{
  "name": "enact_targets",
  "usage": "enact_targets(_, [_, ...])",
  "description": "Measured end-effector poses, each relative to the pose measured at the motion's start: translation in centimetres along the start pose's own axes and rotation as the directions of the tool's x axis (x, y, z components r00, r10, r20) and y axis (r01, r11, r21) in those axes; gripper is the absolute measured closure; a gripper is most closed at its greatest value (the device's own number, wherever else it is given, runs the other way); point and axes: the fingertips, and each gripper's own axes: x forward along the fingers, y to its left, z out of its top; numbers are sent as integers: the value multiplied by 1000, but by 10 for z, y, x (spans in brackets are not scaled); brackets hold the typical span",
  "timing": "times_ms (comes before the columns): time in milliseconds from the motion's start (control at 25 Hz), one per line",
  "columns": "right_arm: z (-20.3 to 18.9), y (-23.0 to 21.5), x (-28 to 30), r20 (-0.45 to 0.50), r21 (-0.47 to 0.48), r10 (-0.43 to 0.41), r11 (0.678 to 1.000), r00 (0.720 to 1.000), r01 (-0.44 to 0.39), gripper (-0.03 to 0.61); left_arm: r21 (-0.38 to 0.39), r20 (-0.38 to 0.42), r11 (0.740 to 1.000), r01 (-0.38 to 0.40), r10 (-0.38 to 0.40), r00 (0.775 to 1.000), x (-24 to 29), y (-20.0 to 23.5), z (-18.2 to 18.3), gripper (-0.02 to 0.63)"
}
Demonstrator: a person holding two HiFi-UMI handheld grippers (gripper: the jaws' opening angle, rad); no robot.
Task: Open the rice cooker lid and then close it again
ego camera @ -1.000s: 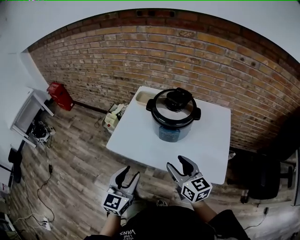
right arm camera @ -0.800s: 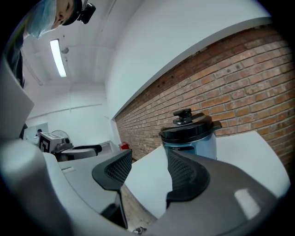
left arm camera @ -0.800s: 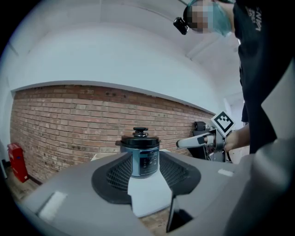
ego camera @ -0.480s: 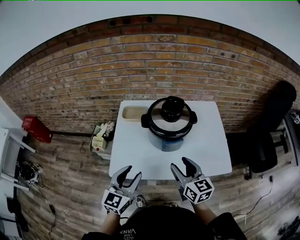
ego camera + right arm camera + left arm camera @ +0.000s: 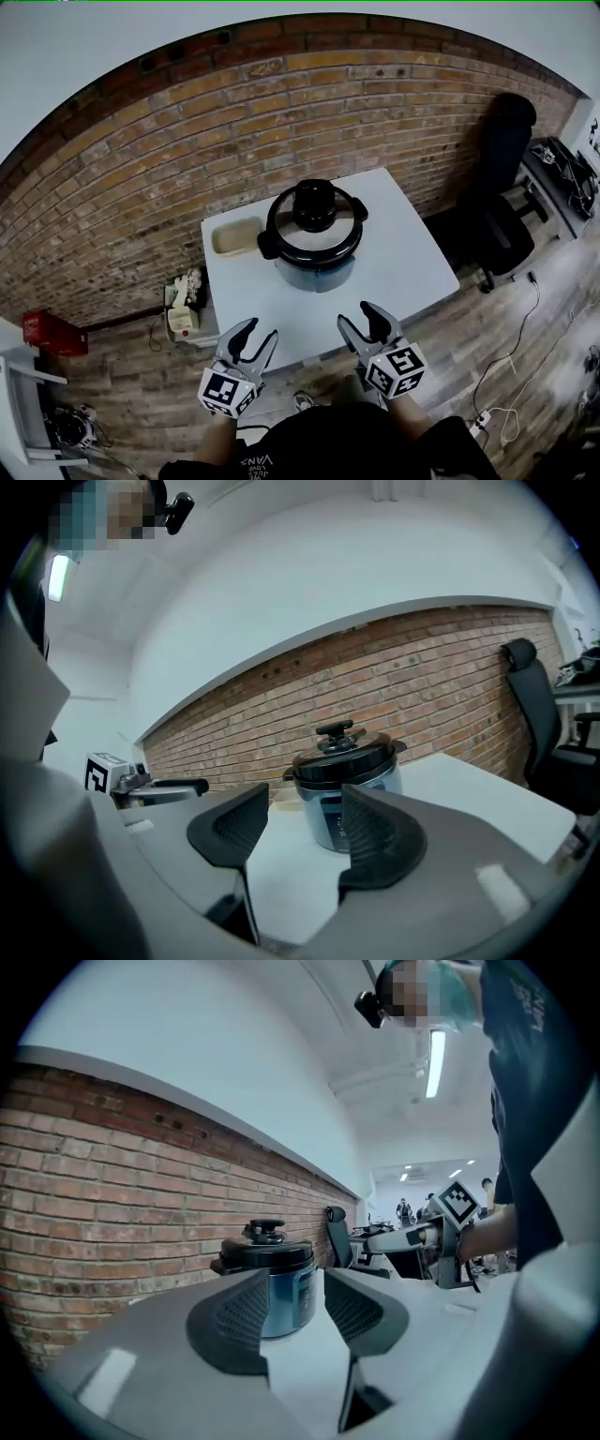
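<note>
Over the past second the person has swung round the white table point(image 5: 398, 272), and both grippers now face it squarely from just short of its near edge; the approach looks barely begun. The left gripper point(image 5: 258, 330) hangs with its jaws partly apart, nothing between them and touching nothing. The right gripper point(image 5: 359, 317) is the same, half open and empty. Well beyond them, toward the table's far side, stands the rice cooker point(image 5: 314, 251), its lid point(image 5: 328, 228) shut as before and its black knob point(image 5: 316, 202) untouched. A shallow beige tray point(image 5: 235, 236) lies just beside the cooker. Behind rise the brick wall point(image 5: 187, 141) and a black office chair point(image 5: 502, 178).
</note>
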Motion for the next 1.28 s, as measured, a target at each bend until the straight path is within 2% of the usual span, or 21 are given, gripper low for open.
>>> enact_targets(360, [0, -7, 9, 1, 6, -55, 998, 999, 55, 344, -1, 51, 995, 99, -99, 994, 51, 29, 21, 443])
enact_targets(880, [32, -50, 54, -1, -1, 13, 1000, 1000, -13, 344, 74, 64, 978, 193, -197, 978, 154, 59, 76, 357])
enact_targets(1120, [46, -74, 69, 12, 5, 43, 999, 999, -43, 344, 138, 18, 956, 258, -263, 965, 200, 64, 94, 308])
enact_targets(1280, [52, -92, 75, 8, 15, 54, 998, 999, -54, 344, 184, -37, 936, 301, -299, 954, 227, 65, 99, 304])
